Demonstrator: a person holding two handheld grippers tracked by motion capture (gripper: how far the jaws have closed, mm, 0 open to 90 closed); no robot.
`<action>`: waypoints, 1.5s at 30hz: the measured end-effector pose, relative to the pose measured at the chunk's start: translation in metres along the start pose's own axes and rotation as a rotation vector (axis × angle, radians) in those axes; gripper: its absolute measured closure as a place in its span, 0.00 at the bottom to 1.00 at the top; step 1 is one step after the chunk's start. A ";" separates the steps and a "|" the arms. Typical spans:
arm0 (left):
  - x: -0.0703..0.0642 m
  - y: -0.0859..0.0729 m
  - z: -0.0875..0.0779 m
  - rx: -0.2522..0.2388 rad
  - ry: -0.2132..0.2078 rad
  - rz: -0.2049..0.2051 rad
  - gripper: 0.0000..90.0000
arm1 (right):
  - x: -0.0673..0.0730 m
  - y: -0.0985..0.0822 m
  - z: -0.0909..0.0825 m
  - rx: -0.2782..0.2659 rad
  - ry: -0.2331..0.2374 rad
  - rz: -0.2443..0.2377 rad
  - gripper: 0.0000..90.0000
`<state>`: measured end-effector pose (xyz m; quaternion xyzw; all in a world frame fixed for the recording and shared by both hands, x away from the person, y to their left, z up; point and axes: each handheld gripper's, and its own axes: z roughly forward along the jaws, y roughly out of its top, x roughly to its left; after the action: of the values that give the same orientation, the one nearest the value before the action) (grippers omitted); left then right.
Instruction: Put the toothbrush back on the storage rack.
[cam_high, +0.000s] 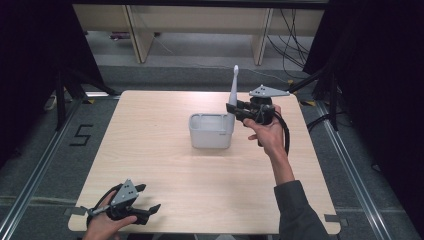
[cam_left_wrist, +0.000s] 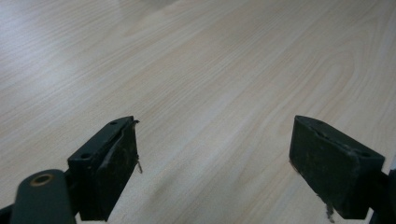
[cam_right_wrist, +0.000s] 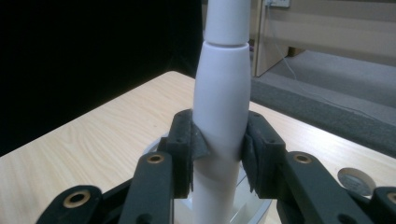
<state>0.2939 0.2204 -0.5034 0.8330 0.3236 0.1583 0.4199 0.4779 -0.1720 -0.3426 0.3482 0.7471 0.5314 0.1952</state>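
A white electric toothbrush (cam_high: 234, 90) stands upright over the right rim of a pale grey holder cup (cam_high: 211, 131) near the middle of the table. My right gripper (cam_high: 231, 110) is shut on its handle. In the right gripper view the black pads (cam_right_wrist: 188, 145) press both sides of the white handle (cam_right_wrist: 220, 116), with the cup's rim (cam_right_wrist: 261, 212) below. My left gripper (cam_high: 151, 199) rests at the near left edge of the table, open. In the left gripper view the left gripper (cam_left_wrist: 214, 163) has bare wood between its jaws.
The wooden table (cam_high: 165, 170) stands on a grey floor with dark curtains at both sides. Pale furniture legs (cam_high: 137, 37) and loose cables (cam_high: 292, 37) lie beyond the far edge. A round cap (cam_right_wrist: 352, 179) is set into the tabletop by the right gripper.
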 end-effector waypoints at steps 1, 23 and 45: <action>0.000 0.000 0.000 -0.001 -0.003 -0.004 0.16 | 0.000 0.001 0.002 -0.002 -0.003 0.014 0.74; 0.001 0.000 0.000 0.004 -0.003 0.006 0.16 | -0.013 -0.001 0.028 -0.014 -0.059 0.052 0.74; -0.001 0.000 0.000 -0.010 -0.016 -0.011 0.16 | -0.017 -0.020 0.052 0.021 -0.110 0.001 0.74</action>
<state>0.2932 0.2200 -0.5036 0.8302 0.3241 0.1511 0.4276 0.5175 -0.1541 -0.3810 0.3792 0.7408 0.5036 0.2320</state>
